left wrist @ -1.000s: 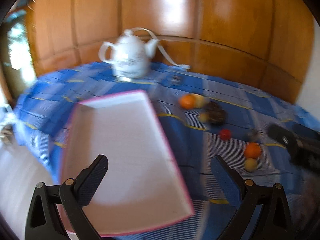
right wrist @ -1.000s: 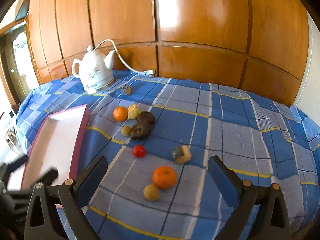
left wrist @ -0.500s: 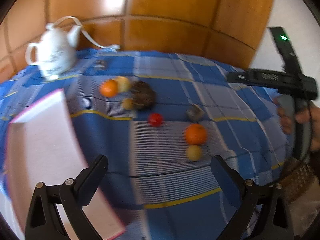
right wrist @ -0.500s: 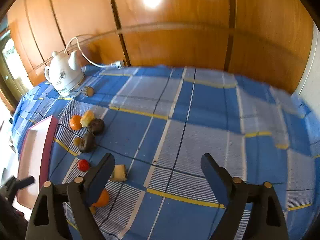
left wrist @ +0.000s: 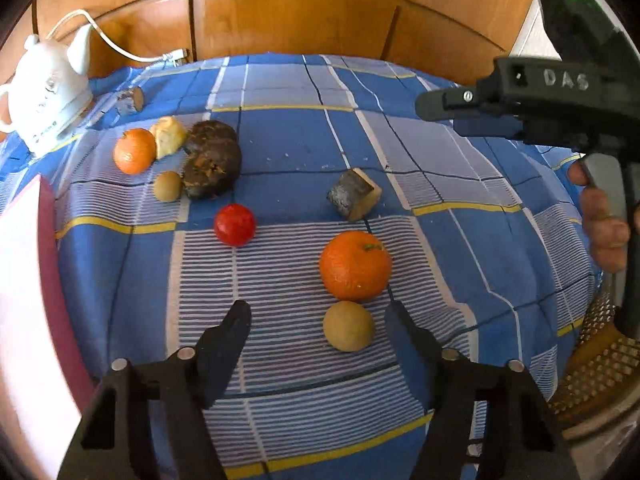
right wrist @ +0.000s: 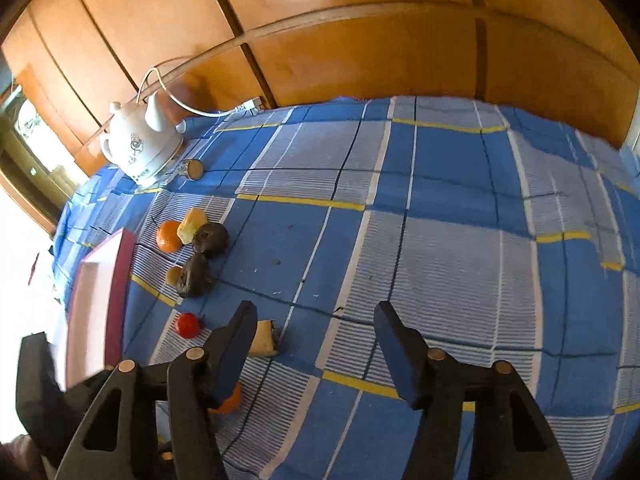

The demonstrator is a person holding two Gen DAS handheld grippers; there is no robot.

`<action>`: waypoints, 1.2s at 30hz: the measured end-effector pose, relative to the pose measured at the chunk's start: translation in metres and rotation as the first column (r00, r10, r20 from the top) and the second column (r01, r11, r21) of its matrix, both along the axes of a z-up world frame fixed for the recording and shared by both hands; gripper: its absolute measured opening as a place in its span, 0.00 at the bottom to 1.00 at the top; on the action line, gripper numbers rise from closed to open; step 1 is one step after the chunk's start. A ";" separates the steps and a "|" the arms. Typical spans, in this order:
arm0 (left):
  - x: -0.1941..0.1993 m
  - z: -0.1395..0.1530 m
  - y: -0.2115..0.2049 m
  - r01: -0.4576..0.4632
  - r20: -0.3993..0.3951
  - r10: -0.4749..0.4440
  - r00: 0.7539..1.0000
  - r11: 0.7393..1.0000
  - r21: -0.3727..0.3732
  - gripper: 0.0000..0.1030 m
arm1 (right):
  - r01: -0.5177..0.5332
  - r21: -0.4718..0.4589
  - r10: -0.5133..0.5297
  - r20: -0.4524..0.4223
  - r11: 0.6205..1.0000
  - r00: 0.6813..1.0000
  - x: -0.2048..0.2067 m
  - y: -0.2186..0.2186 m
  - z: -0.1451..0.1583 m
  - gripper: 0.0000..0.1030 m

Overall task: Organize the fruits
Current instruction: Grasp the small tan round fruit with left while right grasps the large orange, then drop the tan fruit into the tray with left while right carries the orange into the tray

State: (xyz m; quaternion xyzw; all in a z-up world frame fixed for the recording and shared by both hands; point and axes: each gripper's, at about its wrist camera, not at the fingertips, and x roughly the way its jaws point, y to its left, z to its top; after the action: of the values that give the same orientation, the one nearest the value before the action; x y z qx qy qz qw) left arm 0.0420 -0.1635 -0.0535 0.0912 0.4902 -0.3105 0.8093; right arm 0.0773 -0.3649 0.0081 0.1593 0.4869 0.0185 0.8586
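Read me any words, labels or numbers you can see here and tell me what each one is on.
"DAS": raised letters on the black body of the right gripper, seen from the left wrist.
The white kettle carries a small dark emblem, and fine print near its base in the left wrist view; both are too small and blurred to read.
Nothing else bears text.

The right gripper (left wrist: 560, 92) body reads "DAS" (raised letters, grey on black).
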 end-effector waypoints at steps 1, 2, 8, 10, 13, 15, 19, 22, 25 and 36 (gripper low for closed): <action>0.001 -0.003 -0.002 0.009 -0.012 -0.009 1.000 1.000 -0.003 0.64 | -0.002 0.005 0.002 -0.006 1.000 1.000 0.002 0.000 -0.001 0.60; 0.000 -0.004 -0.003 0.020 -0.017 -0.020 1.000 1.000 -0.003 0.63 | -0.008 0.003 0.008 -0.010 1.000 1.000 0.002 0.001 -0.002 0.60; -0.003 -0.005 0.001 0.046 0.004 -0.046 0.999 0.998 -0.033 0.27 | -0.092 -0.001 0.092 -0.024 0.996 0.996 0.005 0.020 -0.007 0.60; 0.000 -0.005 0.008 0.028 -0.016 -0.029 0.999 0.997 -0.066 0.27 | -0.142 0.022 0.142 -0.028 0.990 0.989 0.005 0.029 -0.010 0.60; 0.002 -0.005 0.018 0.005 -0.032 -0.008 0.999 0.995 -0.100 0.27 | -0.235 0.041 0.237 -0.039 0.971 0.971 0.004 0.047 -0.014 0.60; 0.000 -0.004 0.027 -0.009 -0.044 0.004 0.999 0.993 -0.121 0.27 | -0.293 0.036 0.294 -0.051 0.956 0.954 0.001 0.061 -0.018 0.60; -0.002 0.005 0.041 -0.034 -0.031 0.030 0.999 0.989 -0.140 0.27 | -0.381 0.047 0.383 -0.093 0.924 0.919 -0.003 0.083 -0.028 0.60; -0.004 0.017 0.055 -0.049 -0.013 0.048 0.999 0.985 -0.166 0.27 | -0.415 0.026 0.415 -0.123 0.909 0.901 -0.005 0.096 -0.039 0.60; -0.002 0.032 0.077 -0.085 0.000 0.087 0.996 0.975 -0.205 0.27 | -0.430 0.007 0.426 -0.142 0.903 0.893 -0.005 0.103 -0.046 0.60; 0.072 0.057 0.195 -0.442 0.090 0.458 0.884 0.883 -0.159 0.27 | -0.461 -0.088 0.445 -0.155 0.883 0.882 -0.004 0.112 -0.051 0.39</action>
State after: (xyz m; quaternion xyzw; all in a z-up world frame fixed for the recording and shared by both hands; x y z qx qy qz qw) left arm 0.1137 0.0317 0.0033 -0.0606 0.4244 -0.1399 0.8925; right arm 0.0730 -0.2527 -0.0433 -0.0112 0.5657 0.1786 0.8049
